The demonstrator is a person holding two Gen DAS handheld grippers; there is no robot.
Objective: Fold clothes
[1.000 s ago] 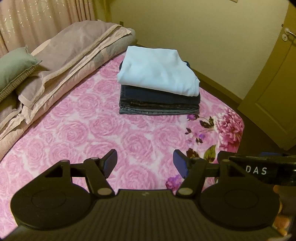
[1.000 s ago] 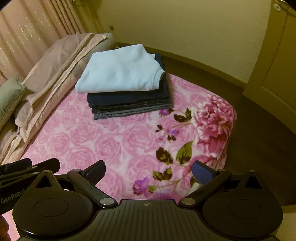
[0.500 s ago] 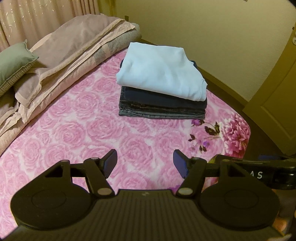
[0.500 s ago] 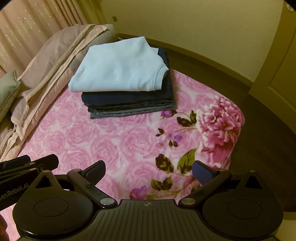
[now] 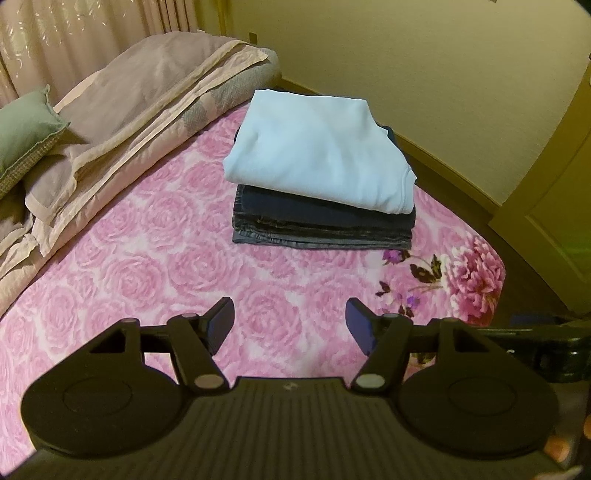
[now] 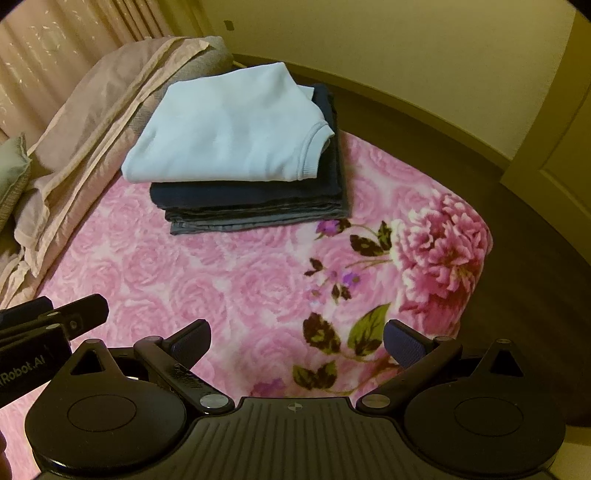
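Showing only in the right wrist view, a ribbed neckline edges the folded pale-blue sweatshirt (image 6: 229, 125) atop neatly folded dark garments (image 6: 255, 206); left gripper (image 5: 290, 325) and right gripper (image 6: 297, 343) are both spread, empty.

A pale blue folded top (image 5: 317, 147) is showing at the centre of the frame, its ribbed hem in the same blue. Beneath it, a navy folded garment (image 5: 325, 212) and a faded grey-blue denim piece (image 5: 321, 236) are showing darker bands. The blanket (image 5: 155, 258) is displaying a pink rose pattern on lighter pink; at right of the frame it is carrying a large magenta peony (image 6: 443, 243) with dark brown and green leaves and small purple blooms. At upper left, the folded bedding (image 5: 140, 96) is appearing mauve with peach edging. A sage green cushion (image 5: 26, 129) is lying at far left. The curtain (image 5: 74, 29) is reading pinkish beige, the wall (image 5: 443, 66) yellow-cream. Both devices are appearing black, with blue pads (image 6: 402, 345).
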